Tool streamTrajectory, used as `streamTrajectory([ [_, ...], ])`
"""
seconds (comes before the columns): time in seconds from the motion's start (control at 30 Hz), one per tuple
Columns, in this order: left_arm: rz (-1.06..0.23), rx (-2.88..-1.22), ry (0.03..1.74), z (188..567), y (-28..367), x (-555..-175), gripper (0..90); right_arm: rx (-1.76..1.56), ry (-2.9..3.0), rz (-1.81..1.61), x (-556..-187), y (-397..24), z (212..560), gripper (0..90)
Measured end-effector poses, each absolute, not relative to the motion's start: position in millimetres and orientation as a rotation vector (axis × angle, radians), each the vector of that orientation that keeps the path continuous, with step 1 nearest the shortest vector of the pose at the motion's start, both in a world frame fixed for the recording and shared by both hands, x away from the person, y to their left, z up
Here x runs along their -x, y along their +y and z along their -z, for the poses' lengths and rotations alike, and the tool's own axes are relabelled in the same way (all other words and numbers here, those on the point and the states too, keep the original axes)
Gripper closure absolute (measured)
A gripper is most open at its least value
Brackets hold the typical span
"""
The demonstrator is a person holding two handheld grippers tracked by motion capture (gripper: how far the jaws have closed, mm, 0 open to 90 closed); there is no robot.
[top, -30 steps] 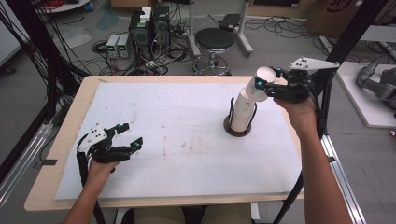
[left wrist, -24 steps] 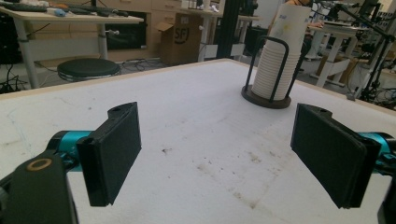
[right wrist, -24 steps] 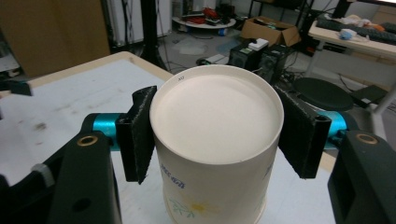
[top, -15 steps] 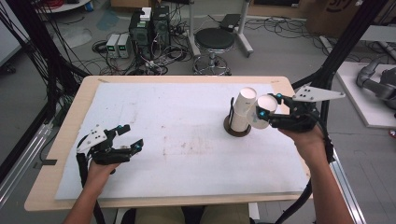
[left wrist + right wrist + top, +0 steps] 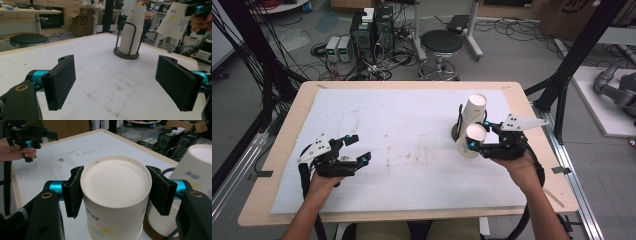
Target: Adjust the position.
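Beyond the far edge of the wooden table (image 5: 272, 150), a round black padded stool (image 5: 441, 42) stands on the grey floor, with dark computer towers (image 5: 372, 27) and small white boxes (image 5: 338, 47) amid tangled cables to its left; black frame posts (image 5: 579, 47) rise at right, brown cardboard boxes (image 5: 83, 21) behind

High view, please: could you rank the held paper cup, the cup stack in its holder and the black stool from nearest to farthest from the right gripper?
1. Held paper cup, between the right gripper's jaws.
2. Cup stack, just behind it on the table.
3. Black stool, on the floor beyond the table's far edge.
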State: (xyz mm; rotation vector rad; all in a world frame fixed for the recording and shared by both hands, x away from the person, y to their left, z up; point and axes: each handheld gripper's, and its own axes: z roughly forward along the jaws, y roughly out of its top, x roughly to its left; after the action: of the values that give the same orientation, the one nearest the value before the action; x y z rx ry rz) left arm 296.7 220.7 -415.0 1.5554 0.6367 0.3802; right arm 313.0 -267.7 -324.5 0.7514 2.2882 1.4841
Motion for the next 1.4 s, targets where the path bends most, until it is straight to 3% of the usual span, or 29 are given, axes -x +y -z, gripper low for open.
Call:
streamTrajectory([
  [0.6, -0.269, -1.637, 0.443, 404, 168, -299, 16.7, -0.647, 2.402, -1.554, -312, -221, 352, 35.8],
  [1.4, -0.120, -1.726, 0.270, 408, 82, -313, 17.8, -0.559, 2.475, -1.619, -309, -188, 352, 35.8],
])
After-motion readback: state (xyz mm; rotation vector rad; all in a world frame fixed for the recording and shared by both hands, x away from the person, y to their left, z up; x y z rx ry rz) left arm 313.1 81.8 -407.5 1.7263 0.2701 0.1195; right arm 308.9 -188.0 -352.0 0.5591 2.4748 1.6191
